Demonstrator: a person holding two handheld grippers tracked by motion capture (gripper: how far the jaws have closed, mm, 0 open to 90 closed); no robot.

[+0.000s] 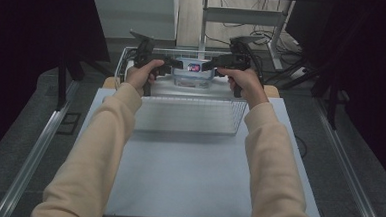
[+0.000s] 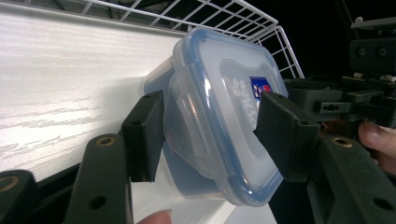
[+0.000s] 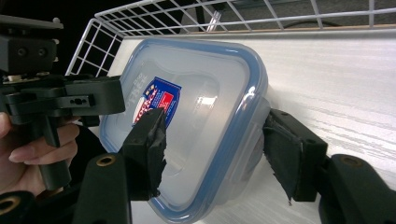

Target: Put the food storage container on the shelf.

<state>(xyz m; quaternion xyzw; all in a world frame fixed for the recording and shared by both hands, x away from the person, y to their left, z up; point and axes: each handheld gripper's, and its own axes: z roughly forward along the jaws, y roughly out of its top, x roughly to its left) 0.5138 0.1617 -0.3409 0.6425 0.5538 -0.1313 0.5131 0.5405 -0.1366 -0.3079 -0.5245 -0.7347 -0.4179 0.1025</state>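
A clear plastic container (image 1: 193, 74) with a blue-rimmed snap lid and a red and blue label sits at the far end of a white wire basket (image 1: 190, 119). My left gripper (image 1: 176, 63) comes at it from the left, my right gripper (image 1: 208, 65) from the right. In the left gripper view the container (image 2: 219, 84) lies between the jaws of the left gripper (image 2: 215, 135), one pad on the lid, the other under the side latch. In the right gripper view the right gripper (image 3: 215, 147) clasps the container (image 3: 205, 84) the same way on the opposite side.
The basket's wire walls (image 2: 224, 14) rise close behind and beside the container, and its floor is a white wood-grain board (image 3: 336, 79). The basket stands on a pale mat (image 1: 192, 173) with bare room near the person. Desk legs and cables lie beyond the table.
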